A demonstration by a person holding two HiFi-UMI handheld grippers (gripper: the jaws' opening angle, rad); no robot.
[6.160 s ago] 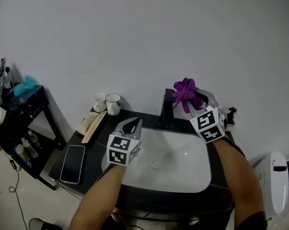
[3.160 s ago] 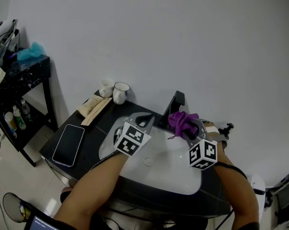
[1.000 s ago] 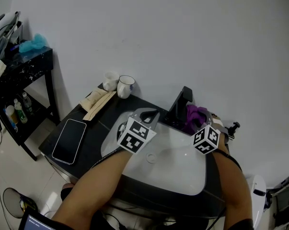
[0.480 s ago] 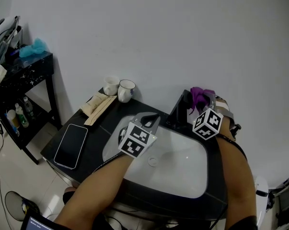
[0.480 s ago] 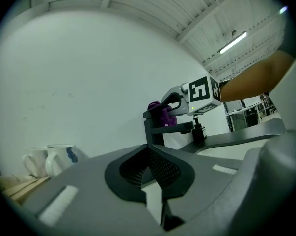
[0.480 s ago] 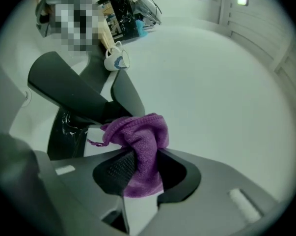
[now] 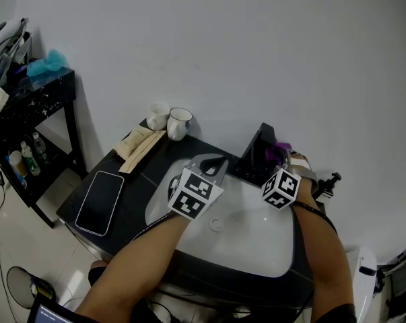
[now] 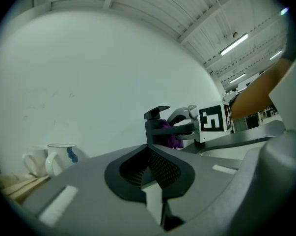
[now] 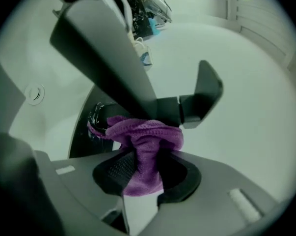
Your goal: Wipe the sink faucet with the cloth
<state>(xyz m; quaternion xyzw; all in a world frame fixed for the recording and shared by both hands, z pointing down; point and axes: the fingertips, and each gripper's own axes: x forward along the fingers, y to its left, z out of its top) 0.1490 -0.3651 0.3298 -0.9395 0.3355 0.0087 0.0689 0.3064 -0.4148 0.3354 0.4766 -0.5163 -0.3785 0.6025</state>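
**Faucet Wipe: Cloth Applied to the Faucet Body**

**Right gripper.** The right gripper has its jaws closed on the purple cloth. It pinches the cloth at a bunched middle, so a loose wad sticks out ahead of the jaw tips. This wad is pressed against the faucet at its upright body, just under the spout arm. In the head view the cloth sits on the faucet's right side. Gripping the cloth this way probably keeps the hard jaw tips off the fitting, so that only fabric makes contact.

**Left gripper.** The left gripper has its jaws together with nothing between them. It hangs over the left rear part of the sink, apart from the faucet. It appears to be parked out of the wiping path.

**Materials and shapes.**
- Cloth: soft, fine-knit and visibly textured. It folds and conforms readily to a surface.
- Faucet: matte black and squared-off, with a flat rectangular spout, a block-shaped body and a flat lever on top. The flat faces and sharp edges likely need wiping one face at a time.
- Sink: smooth, glossy white, a rounded rectangle set in a dark countertop.
- Jaw pads: dark, with a mesh-like ridged face suited to holding fabric.
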